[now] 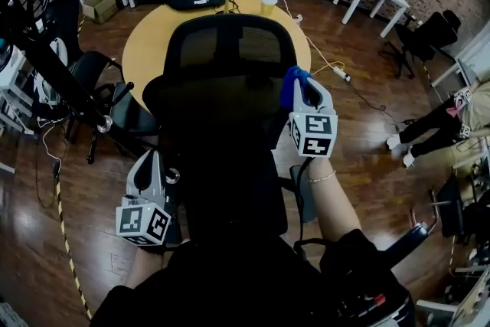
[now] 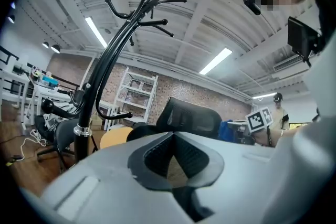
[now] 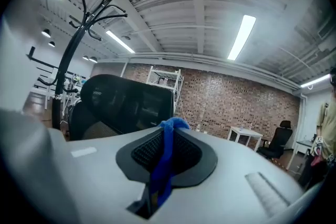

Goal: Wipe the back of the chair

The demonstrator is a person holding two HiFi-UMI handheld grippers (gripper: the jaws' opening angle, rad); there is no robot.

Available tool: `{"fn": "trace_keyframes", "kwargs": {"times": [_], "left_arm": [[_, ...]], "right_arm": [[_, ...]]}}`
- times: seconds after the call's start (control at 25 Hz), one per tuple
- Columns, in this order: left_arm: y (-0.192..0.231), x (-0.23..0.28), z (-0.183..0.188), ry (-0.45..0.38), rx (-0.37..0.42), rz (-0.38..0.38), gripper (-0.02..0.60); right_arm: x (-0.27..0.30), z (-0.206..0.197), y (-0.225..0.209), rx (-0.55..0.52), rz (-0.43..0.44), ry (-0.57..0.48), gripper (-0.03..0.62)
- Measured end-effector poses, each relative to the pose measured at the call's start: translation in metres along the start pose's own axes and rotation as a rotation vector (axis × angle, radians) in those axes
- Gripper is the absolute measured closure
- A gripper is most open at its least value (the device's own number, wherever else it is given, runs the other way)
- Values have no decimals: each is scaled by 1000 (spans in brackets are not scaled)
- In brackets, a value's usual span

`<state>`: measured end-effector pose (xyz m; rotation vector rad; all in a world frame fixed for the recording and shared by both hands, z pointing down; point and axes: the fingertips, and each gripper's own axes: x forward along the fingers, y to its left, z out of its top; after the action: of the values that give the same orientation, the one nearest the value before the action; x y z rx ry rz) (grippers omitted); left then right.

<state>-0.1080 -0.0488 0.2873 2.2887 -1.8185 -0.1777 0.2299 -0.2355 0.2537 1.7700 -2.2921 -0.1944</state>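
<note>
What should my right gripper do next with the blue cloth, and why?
Probably ease the right gripper left until the blue cloth presses on the chair back, then start a stroke. Its jaws are shut on the cloth, which sits at the backrest's right edge, with the mesh off to the left in its view. The left gripper is low, shut, empty.

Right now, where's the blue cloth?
Head view, right side: the cloth is clamped in the right tool, by the right edge of the chair back.
</note>
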Motion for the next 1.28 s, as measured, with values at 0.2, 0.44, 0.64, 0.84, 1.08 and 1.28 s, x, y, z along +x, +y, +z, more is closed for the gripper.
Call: {"fn": "trace_keyframes", "kwargs": {"times": [0.2, 0.44, 0.64, 0.84, 1.08, 1.28], "left_arm": [[12, -14, 0, -9, -14, 56, 574], [28, -34, -2, -14, -3, 132, 574], [36, -46, -1, -6, 10, 160, 574], [38, -60, -5, 7, 1, 175, 574], [57, -74, -10, 1, -9, 195, 574], [66, -79, -1, -15, 3, 203, 575]], "right_arm": [[23, -7, 10, 3, -27, -5, 560], [39, 0, 41, -30, 9, -40, 560], [61, 3, 87, -162, 91, -44, 560], [81, 8, 145, -234, 184, -60, 560], [82, 26, 218, -247, 293, -104, 560], [76, 42, 269, -237, 362, -128, 560]]}}
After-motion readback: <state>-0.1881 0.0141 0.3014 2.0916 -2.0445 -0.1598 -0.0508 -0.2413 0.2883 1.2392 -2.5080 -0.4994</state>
